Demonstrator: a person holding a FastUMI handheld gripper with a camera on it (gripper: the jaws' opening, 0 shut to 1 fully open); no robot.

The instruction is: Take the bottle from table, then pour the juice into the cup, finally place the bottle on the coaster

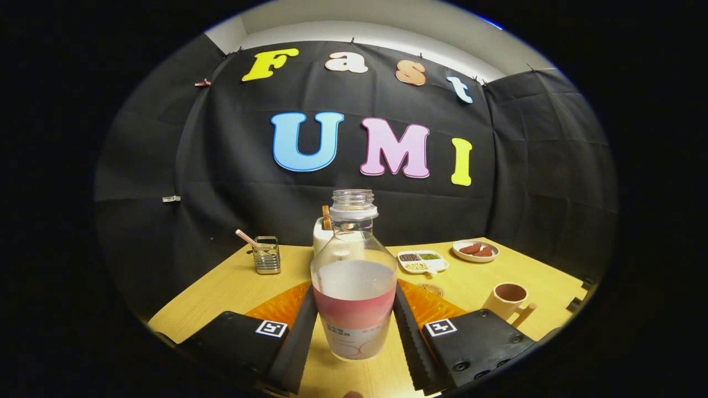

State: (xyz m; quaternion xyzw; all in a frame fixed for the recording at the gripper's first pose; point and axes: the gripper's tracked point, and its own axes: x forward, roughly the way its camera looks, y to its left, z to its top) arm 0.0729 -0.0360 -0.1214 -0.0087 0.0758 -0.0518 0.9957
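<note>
One step of three looks underway: bottle (354,276) sits upright between the fingers (301,337) of the gripper (354,340), both pads pressing its labelled lower body, so clamped. Cannot tell whether lifted or resting on the table (232,287). Pouring and placing left. Cup (506,298) beyond the right finger, empty as far as visible. Coaster (431,289) just beyond the same finger, partly hidden. Cap off, pale liquid filling roughly half. White holder (321,235) behind the bottle mostly hidden.

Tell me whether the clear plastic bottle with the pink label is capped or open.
Open: the clear plastic bottle with the pink label stands upright between the gripper fingers, its threaded neck bare.
</note>
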